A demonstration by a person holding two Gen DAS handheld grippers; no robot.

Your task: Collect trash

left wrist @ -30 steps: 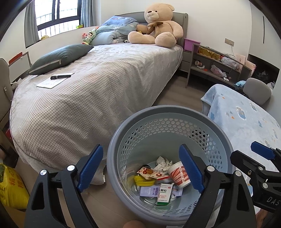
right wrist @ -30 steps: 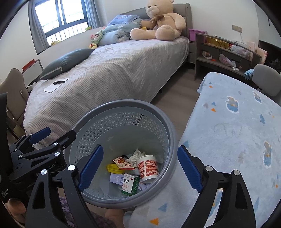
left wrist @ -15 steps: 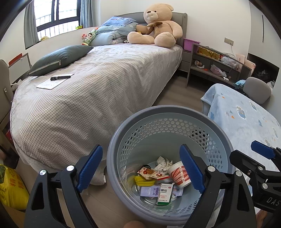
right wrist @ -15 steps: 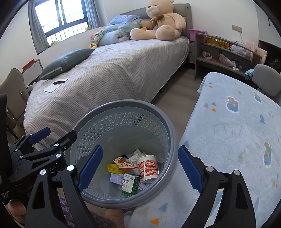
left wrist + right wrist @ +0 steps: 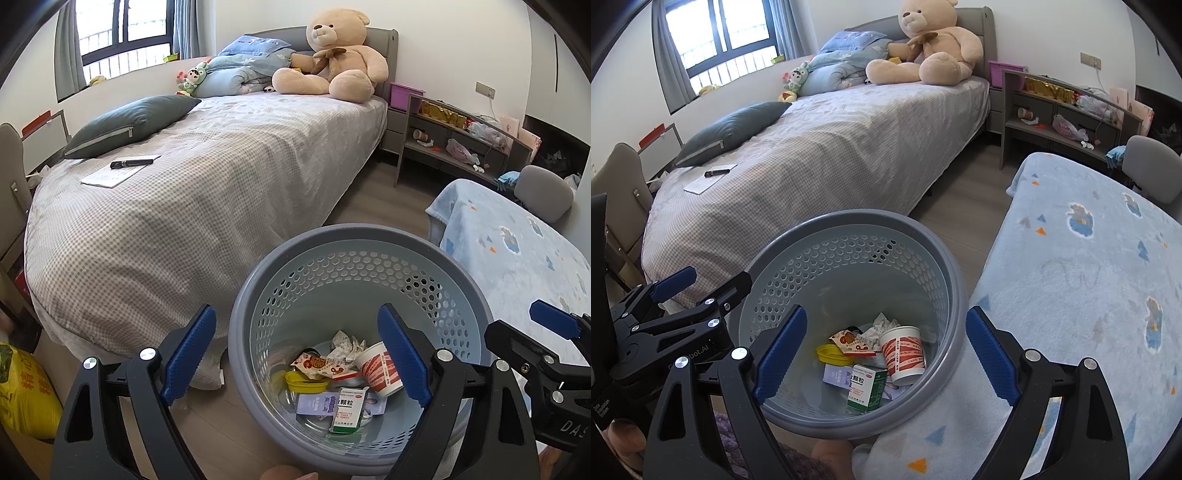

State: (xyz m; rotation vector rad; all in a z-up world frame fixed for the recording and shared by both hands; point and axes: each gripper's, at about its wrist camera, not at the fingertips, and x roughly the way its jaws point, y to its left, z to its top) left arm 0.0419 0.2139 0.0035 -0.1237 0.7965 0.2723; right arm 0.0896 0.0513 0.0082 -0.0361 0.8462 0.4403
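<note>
Between the bed (image 5: 207,206) on the left and a blue blanket (image 5: 1089,266) on the right, a grey basket (image 5: 258,295) stands on the wood floor (image 5: 380,199). Trash lies at its bottom: a paper cup (image 5: 903,352), a green box (image 5: 867,387), a crumpled wrapper (image 5: 314,365). Left gripper (image 5: 295,354) and right gripper (image 5: 882,354) hover near it, jaws wide, holding nothing. Under the pile, perhaps more paper; hard to tell. A teddy bear (image 5: 332,62) sits far back.
</note>
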